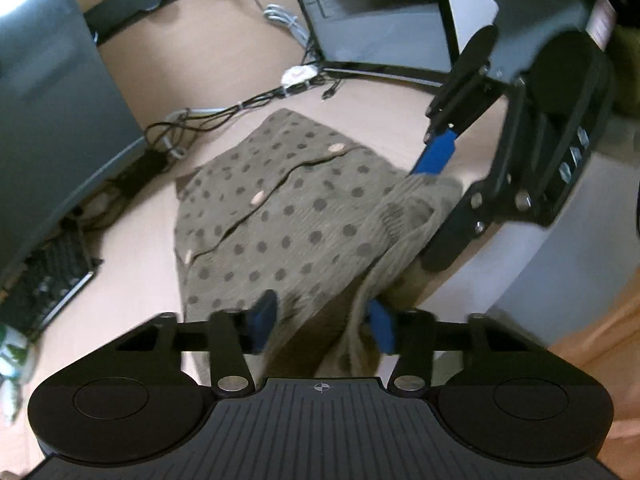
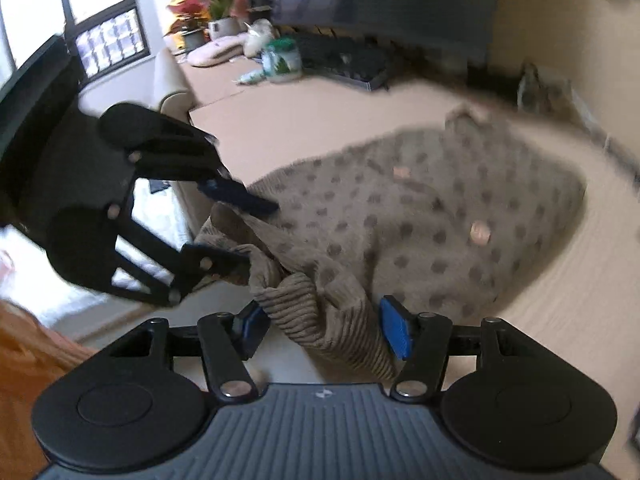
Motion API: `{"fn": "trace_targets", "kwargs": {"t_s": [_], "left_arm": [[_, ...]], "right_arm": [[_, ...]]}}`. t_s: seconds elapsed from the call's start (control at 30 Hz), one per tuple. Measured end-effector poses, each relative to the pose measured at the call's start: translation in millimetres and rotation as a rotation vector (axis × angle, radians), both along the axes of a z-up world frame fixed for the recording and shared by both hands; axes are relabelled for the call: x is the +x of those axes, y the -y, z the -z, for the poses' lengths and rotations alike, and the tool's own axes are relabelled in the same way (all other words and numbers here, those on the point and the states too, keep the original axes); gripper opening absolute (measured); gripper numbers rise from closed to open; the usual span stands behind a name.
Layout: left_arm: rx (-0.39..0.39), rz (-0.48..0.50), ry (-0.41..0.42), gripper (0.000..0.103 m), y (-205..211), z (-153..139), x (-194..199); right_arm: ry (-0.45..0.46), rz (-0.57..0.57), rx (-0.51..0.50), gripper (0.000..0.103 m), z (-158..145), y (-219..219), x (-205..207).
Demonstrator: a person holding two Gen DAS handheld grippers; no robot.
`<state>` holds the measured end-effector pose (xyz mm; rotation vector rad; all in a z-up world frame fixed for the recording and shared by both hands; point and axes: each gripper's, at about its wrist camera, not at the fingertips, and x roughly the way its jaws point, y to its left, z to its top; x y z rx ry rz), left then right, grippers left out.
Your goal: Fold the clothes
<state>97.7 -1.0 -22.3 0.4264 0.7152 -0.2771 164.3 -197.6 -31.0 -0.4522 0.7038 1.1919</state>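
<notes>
A brown polka-dot cardigan (image 1: 288, 208) with pale buttons lies on the light wooden desk (image 1: 224, 64). My left gripper (image 1: 322, 322) has its blue pads wide apart with the cardigan's near edge lying between them. My right gripper (image 2: 326, 330) also stands wide apart around the ribbed hem (image 2: 340, 328). Each gripper shows in the other's view: the right one (image 1: 436, 168) at the cardigan's right edge, the left one (image 2: 240, 232) at its left edge. The cardigan also shows in the right wrist view (image 2: 420, 216).
A monitor (image 1: 380, 12) and cables (image 1: 240, 104) stand behind the cardigan. A keyboard (image 1: 48, 276) and a dark screen (image 1: 52, 112) lie at the left. In the right wrist view a keyboard (image 2: 344, 60), a jar (image 2: 282, 60) and potted flowers (image 2: 192, 12) sit at the desk's far side.
</notes>
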Motion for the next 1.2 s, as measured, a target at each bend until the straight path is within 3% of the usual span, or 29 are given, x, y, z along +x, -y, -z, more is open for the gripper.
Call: {"fn": "trace_targets", "kwargs": {"t_s": [0.13,0.23,0.3,0.33,0.4,0.47,0.53,0.63,0.67,0.83,0.93,1.03,1.2], "left_arm": [[-0.173,-0.032,-0.072,0.028,-17,-15,16],[-0.309,-0.039,-0.107,0.027,-34,-28,29],[-0.349,-0.037,-0.11,0.027,-41,-34,37],[-0.354,-0.037,-0.111,0.027,-43,-37,41],[-0.354,-0.041,-0.094,0.03,-49,-46,45],[-0.374,-0.039,-0.058,0.042,-63,-59,41],[-0.385,-0.031,-0.005,0.068,-85,-75,33],[-0.381,0.023,0.024,0.089,-121,-87,22],[-0.379,0.041,0.033,0.092,-133,-90,18],[-0.296,0.172,-0.019,0.094,-166,-58,15],[-0.295,0.271,-0.03,0.095,-164,-39,16],[-0.238,0.34,0.013,0.096,-162,-27,24],[-0.158,0.426,0.072,0.097,-158,-7,45]], "right_arm": [[0.24,-0.074,0.012,0.082,-3,-12,-26],[0.406,-0.112,-0.027,0.082,7,-35,-40],[0.473,-0.119,-0.056,0.065,15,-52,-43],[0.474,-0.095,-0.07,0.045,18,-60,-39],[0.393,-0.051,-0.062,0.036,8,-68,-26],[0.311,-0.008,-0.053,0.023,-3,-75,-12],[0.229,0.061,-0.026,0.019,-20,-79,-1],[0.118,0.167,0.012,0.016,-43,-84,14],[0.093,0.202,0.017,0.016,-47,-85,15],[-0.027,0.397,0.03,0.015,-57,-95,21],[-0.101,0.541,0.048,0.015,-55,-98,28],[-0.168,0.651,0.08,0.015,-57,-92,39],[-0.203,0.716,0.09,0.015,-66,-76,45]]}}
